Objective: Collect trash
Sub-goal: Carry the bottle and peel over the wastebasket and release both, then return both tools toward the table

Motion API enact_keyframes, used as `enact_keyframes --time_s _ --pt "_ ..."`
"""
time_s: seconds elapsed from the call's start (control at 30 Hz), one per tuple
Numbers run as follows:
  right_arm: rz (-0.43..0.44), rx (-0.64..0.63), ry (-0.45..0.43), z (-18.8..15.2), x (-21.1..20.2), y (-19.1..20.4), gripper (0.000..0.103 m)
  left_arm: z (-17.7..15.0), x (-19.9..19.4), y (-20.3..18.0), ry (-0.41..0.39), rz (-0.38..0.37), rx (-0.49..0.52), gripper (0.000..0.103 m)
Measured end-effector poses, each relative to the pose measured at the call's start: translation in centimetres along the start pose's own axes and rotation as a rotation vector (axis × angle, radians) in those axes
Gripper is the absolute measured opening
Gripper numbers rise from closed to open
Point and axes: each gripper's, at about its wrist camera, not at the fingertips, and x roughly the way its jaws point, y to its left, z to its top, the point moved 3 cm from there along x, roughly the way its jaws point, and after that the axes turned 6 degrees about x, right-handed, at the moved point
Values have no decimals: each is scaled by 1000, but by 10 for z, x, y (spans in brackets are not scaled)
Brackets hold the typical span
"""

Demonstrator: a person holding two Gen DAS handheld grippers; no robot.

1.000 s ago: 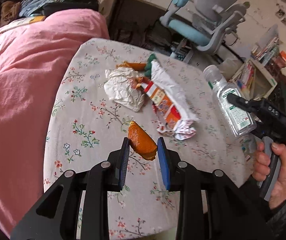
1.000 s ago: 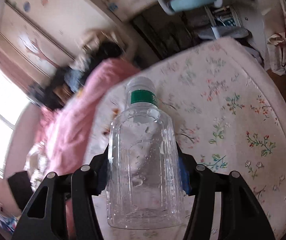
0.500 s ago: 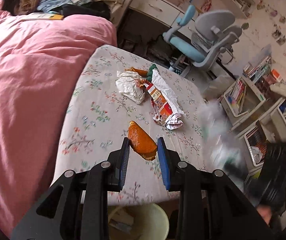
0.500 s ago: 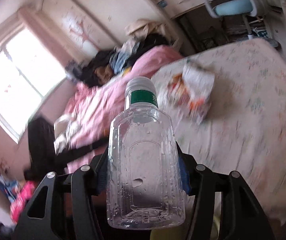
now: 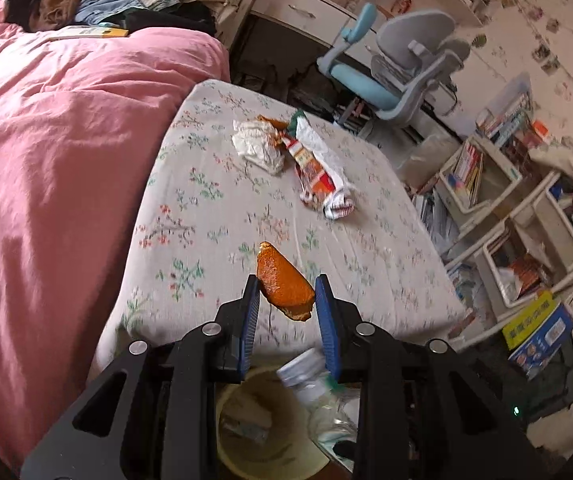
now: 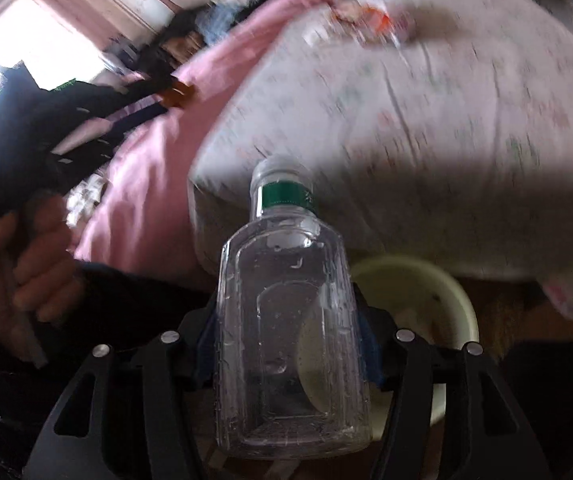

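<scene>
Holding an orange peel between its blue pads, the left gripper is narrowed onto it, gripping across the peel's short width; the peel's long axis runs up and away from the jaws toward the bedsheet. Directly below that gripper, at the foot of the bed, sits the pale yellow bin, its mouth showing between the gripper's arms. So the left load already hangs roughly above the bin, and I judge that release there calls for little more than a small drop and an opening of the jaws.

Further right in the left wrist view, the clear plastic bottle lies blurred at the bin's right edge, cap pointing up and left. In the right wrist view the same bottle stands along the right gripper, cap forward, its long axis in line with the fingers. Those jaws have just been opening, with the bottle between them; whether the pads press its sides at this moment I cannot tell, since the bottle hides them. The bin lies just ahead and slightly right of the bottle's body, so the right gripper seems the nearer to letting go.

Well apart on the sheet, 2 more pieces wait: a crumpled white paper and a snack wrapper.
</scene>
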Motion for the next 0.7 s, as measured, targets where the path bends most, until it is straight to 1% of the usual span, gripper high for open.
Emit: enact_keyframes --time_s 0.07,0.13,0.17,0.23,0.3,0.33,0.37,0.4,0.43,0.47,0.5,0.53,0.63,0.7 --pt "-1 23 -31 3 -6 -3 64 -11 1 -6 27 0 26 27" --pt "-13 50 -107 10 -20 -8 69 -21 2 -13 57 3 59 27" --pt "-16 58 -129 12 -24 -10 69 -27 4 -18 78 3 79 27" --pt "-27 91 -195 16 -37 -17 69 -43 10 -30 142 -10 131 27" --pt "-47 121 -241 18 -46 -24 70 -58 18 -42 213 -36 194 28" --pt "-52 129 -255 19 -48 -27 70 -66 23 -51 250 -39 243 28" --pt "-53 134 -267 19 -50 -29 70 -73 27 -58 275 -25 290 28" --pt "-56 130 -274 17 -52 -28 71 -77 29 -63 289 -10 324 33" --pt "-64 119 -287 17 -55 -26 73 -80 31 -67 297 11 350 44" --pt "-77 99 -308 19 -59 -23 73 -80 31 -67 292 38 361 50" --pt "-82 89 -320 22 -61 -21 74 -78 30 -66 277 63 362 58" --pt "-90 74 -334 26 -64 -19 74 -74 27 -63 251 82 346 65" --pt "-124 -4 -380 37 -74 -10 75 -57 15 -48 156 118 260 77" --pt "-149 -72 -412 49 -78 1 76 -43 10 -37 99 152 195 83"
